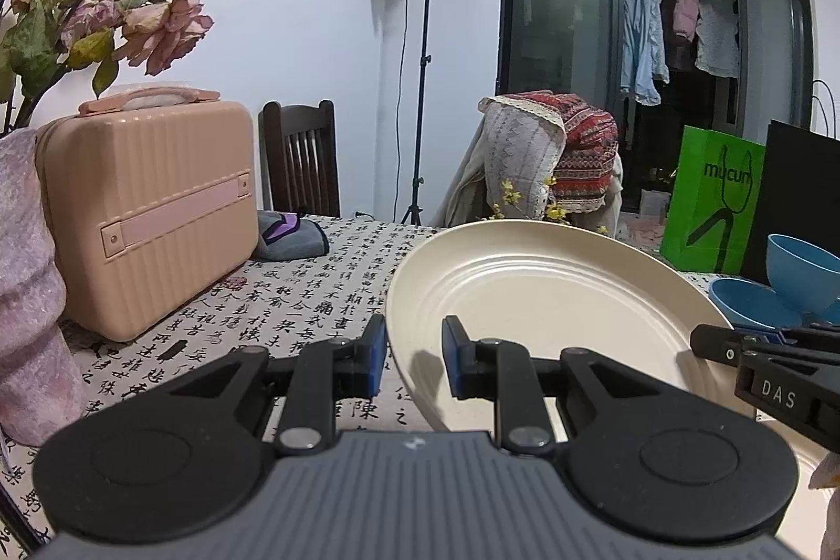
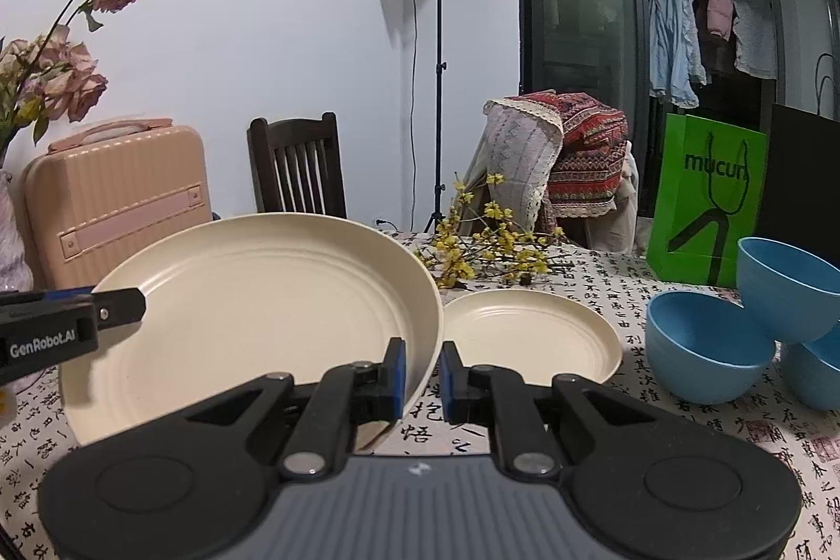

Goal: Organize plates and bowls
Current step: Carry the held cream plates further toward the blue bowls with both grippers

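A large cream plate (image 1: 551, 297) (image 2: 252, 297) hangs tilted above the patterned tablecloth, held at opposite rims. My left gripper (image 1: 415, 352) is shut on its left rim, and shows in the right wrist view as a black tip (image 2: 121, 305). My right gripper (image 2: 422, 373) is shut on the plate's right rim, and reaches in from the right in the left wrist view (image 1: 735, 350). A smaller cream plate (image 2: 530, 334) lies on the table just right of the big one. Blue bowls (image 2: 703, 339) (image 1: 798, 266) sit in a loose cluster at the right, one (image 2: 787, 282) tipped onto the others.
A pink suitcase (image 1: 147, 213) and dried pink flowers (image 1: 105, 9) stand at the left. A grey pouch (image 1: 294, 234) lies behind it. Yellow flower sprigs (image 2: 488, 255) lie mid-table. A green bag (image 2: 703, 203) and a black bag (image 2: 803, 177) stand at the back right, chairs behind.
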Available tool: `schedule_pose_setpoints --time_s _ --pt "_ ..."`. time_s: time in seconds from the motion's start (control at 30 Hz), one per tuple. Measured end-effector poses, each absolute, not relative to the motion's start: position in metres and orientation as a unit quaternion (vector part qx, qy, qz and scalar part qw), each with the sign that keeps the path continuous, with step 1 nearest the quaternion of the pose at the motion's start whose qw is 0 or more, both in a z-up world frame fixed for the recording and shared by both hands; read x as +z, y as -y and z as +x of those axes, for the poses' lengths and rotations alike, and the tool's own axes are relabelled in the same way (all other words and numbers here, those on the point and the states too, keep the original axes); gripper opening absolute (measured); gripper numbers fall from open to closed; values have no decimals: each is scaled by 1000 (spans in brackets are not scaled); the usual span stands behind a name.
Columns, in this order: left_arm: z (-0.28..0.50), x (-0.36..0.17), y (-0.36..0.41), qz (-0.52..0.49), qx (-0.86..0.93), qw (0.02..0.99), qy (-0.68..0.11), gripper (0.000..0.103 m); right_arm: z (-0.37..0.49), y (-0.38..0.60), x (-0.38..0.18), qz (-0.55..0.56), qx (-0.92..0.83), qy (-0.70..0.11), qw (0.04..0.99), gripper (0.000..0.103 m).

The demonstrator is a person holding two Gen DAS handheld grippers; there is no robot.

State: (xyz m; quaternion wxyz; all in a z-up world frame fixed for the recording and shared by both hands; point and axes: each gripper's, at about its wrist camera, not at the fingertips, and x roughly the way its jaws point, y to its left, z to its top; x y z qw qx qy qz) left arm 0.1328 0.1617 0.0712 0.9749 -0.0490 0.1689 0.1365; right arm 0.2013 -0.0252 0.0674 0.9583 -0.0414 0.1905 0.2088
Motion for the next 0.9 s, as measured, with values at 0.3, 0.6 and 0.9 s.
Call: schedule_pose_setpoints --time_s 0.3,0.6,0.9 --pt "125 72 -150 -52 125 978 -160 23 194 41 67 -33 202 -190 960 13" --pt "120 65 -141 -53 114 980 -157 23 191 52 63 -28 192 -190 962 13" --pt "115 58 -130 -55 92 983 -151 23 191 67 60 -11 176 -185 967 13"
